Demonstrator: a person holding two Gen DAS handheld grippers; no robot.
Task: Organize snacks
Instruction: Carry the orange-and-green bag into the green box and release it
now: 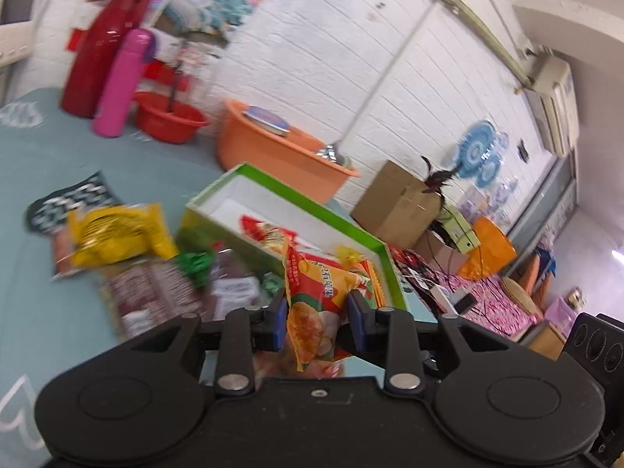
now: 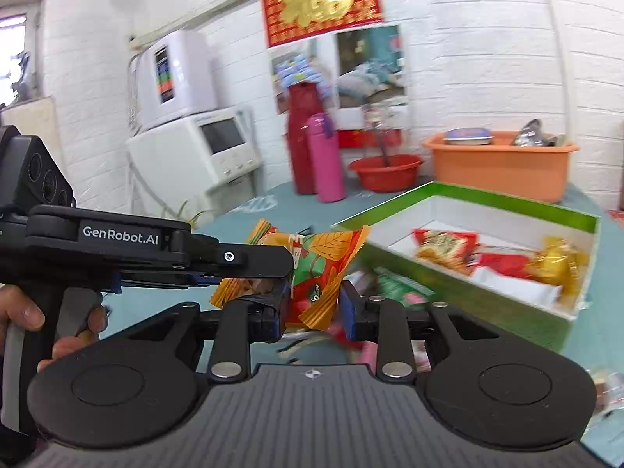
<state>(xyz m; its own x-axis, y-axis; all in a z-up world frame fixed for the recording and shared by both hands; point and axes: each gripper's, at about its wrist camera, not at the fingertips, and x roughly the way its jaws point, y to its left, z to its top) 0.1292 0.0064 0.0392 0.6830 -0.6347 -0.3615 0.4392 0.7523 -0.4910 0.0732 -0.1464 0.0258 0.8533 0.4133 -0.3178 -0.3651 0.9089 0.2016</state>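
Observation:
My left gripper [image 1: 318, 321] is shut on an orange, red and green snack packet [image 1: 312, 292], lifted above the teal table. Beyond it lies a green box [image 1: 327, 214] with a white inside, with a few packets in it. In the right wrist view my right gripper [image 2: 312, 312] is shut on an orange and green packet [image 2: 318, 269]. The left gripper [image 2: 279, 279] comes in from the left beside it with its own orange packet [image 2: 234, 286]. The green box [image 2: 507, 202] sits to the right, with red snacks [image 2: 444, 249] and a gold one [image 2: 553, 261] inside.
Loose packets lie left of the box: a yellow one [image 1: 117, 234] and brown ones [image 1: 156, 288]. A red flask [image 1: 105, 39], pink bottle [image 1: 121, 82], red basin [image 1: 171, 117] and orange tub [image 1: 280, 152] stand behind. A hand [image 2: 23, 312] grips the left handle.

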